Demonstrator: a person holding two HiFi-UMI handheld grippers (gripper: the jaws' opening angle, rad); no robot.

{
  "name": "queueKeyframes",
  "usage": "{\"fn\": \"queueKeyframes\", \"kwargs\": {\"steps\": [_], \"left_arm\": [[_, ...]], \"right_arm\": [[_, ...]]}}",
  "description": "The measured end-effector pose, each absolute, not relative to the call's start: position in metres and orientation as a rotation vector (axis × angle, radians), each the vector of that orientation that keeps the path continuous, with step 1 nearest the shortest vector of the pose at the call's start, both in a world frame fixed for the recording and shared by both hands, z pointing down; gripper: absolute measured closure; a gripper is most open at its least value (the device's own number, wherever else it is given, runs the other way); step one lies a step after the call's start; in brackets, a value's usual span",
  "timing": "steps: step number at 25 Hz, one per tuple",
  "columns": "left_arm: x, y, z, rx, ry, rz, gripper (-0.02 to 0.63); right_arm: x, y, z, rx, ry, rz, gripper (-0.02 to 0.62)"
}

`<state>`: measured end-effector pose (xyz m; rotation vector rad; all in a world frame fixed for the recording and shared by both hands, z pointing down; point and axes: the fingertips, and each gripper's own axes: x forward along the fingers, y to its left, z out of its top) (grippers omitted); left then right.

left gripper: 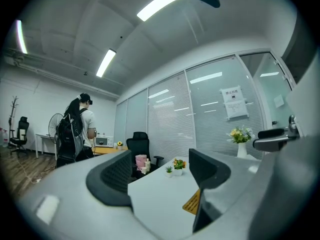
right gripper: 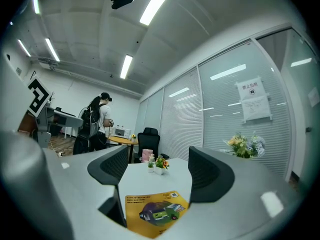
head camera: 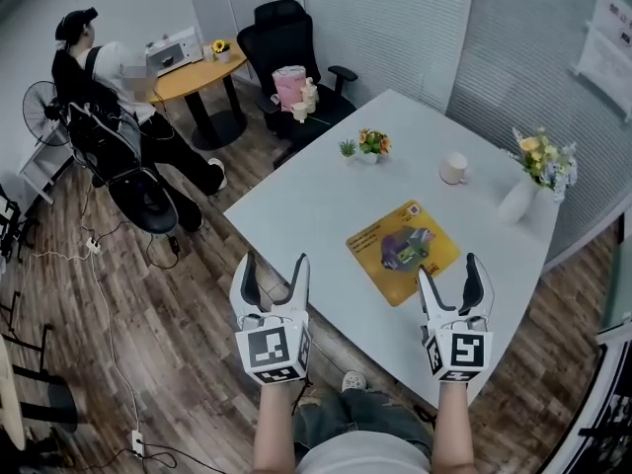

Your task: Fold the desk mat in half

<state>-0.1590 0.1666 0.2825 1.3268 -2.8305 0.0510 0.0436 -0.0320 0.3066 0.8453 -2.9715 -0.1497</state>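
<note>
A yellow desk mat point(head camera: 402, 250) with a purple and green picture lies flat and unfolded on the white table point(head camera: 316, 215), near its front edge. My left gripper point(head camera: 275, 280) hovers open at the table's front left edge, left of the mat, nothing between its jaws. My right gripper point(head camera: 452, 284) is open just in front of the mat's near right corner, held above it and empty. The right gripper view shows the mat point(right gripper: 155, 209) lying between and below the open jaws. In the left gripper view only a yellow corner of the mat point(left gripper: 193, 202) shows by the right jaw.
On the table stand a small potted plant with orange flowers point(head camera: 372, 144), a white mug point(head camera: 453, 169) and a white vase of flowers point(head camera: 534, 171). A black office chair point(head camera: 288, 42) holding pink items is behind the table. A person point(head camera: 94, 77) stands at a round wooden table point(head camera: 202, 72), far left.
</note>
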Motion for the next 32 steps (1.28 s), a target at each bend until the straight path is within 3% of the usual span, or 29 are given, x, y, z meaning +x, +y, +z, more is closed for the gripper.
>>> {"fn": "queueKeyframes", "kwargs": {"steps": [32], "left_arm": [[-0.254, -0.023, 0.322, 1.724, -2.52, 0.147, 0.264]], "right_arm": [[-0.005, -0.14, 0.341, 1.237, -2.746, -0.087, 0.202]]}}
